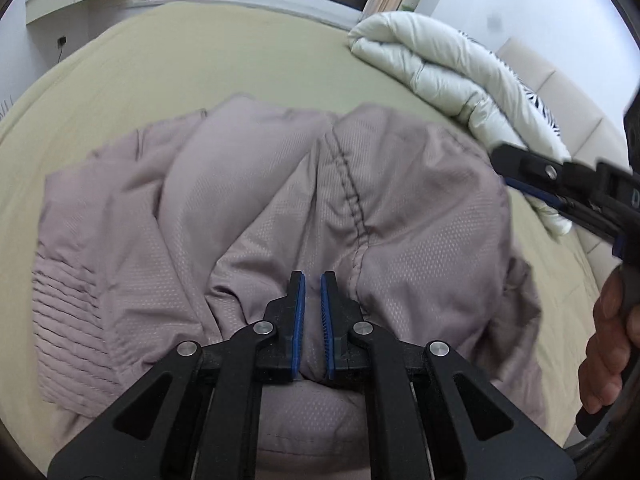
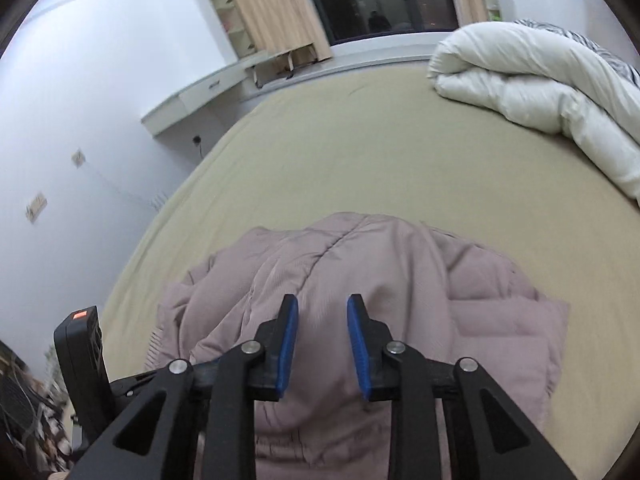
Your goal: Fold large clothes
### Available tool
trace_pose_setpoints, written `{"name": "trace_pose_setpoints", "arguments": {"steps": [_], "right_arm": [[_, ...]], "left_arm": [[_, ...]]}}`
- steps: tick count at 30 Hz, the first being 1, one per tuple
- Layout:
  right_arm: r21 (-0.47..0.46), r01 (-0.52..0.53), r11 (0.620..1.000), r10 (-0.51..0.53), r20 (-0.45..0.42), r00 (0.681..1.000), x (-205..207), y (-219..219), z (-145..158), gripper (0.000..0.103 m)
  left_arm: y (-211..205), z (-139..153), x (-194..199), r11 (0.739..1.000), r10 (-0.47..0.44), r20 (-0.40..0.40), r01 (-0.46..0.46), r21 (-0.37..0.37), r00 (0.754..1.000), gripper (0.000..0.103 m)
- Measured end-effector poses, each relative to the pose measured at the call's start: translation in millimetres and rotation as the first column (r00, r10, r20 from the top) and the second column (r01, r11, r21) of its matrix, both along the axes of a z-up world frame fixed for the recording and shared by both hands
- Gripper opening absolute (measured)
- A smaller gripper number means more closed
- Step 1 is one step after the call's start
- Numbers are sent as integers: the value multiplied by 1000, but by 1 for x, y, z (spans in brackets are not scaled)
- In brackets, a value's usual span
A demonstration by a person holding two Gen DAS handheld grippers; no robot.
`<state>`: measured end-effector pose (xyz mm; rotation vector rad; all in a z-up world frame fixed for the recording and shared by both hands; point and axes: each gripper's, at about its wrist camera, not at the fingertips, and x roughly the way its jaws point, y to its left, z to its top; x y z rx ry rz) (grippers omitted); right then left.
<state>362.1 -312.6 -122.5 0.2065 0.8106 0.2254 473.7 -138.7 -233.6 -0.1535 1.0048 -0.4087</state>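
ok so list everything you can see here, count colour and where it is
puffy quilted jacket: one, dusty mauve, crumpled on the near part of the bed
bed sheet: one, khaki, covering the mattress
rolled duvet: one, white, far right of the bed
striped fabric: one, black and white, behind the duvet
curtains: two, beige, either side of the dark window
wall shelf: one, white, left wall
left gripper: black with blue fingers, shut on a jacket fold
right gripper: black, blue fingers apart over the jacket
hand: one, on the right gripper's handle
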Motion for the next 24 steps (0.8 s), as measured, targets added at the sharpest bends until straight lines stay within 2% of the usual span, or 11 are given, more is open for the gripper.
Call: {"name": "trace_pose_setpoints", "arguments": {"steps": [3,4,5,7,10,13,16,19,21,23,24], "right_arm": [[-116,-20,993,3,-141,990,32,14,-55,26],[-150,-24,988,0,-159,987,38,18,-72,23],[-182,-34,983,10,-134,991,38,20,-86,22],[-232,-32,972,16,-69,997,31,24,-93,22],[-224,-34,974,13,-91,996,33,22,-89,22],[-113,-8,994,-9,-155,988,34,11,-58,22],[-40,32,999,-33,-32,999,34,-2,-14,28],[2,-6,1000,6,-2,1000,54,4,8,29],[-28,-44,999,42,-41,998,78,18,0,29],[-28,-81,996,77,-111,991,93,31,-25,30],[-66,-94,993,84,-147,986,98,39,-41,30]], "left_arm": [[8,-8,-1,998,16,-1,-16,-55,1000,7],[10,-8,-3,998,9,0,-9,-66,1000,7],[8,-19,2,998,-2,-1,2,-61,1000,7],[2,-26,4,999,-17,3,17,-43,1000,7],[4,-27,4,998,-9,-3,8,-64,1000,7],[23,-3,-6,989,32,33,-27,-144,999,7],[30,23,2,984,47,91,-31,-174,995,7],[28,28,18,986,53,105,-36,-163,993,7],[31,18,27,986,76,82,-62,-154,994,7],[34,3,31,984,88,32,-82,-157,996,7],[35,-8,32,984,88,11,-85,-156,996,7]]}}
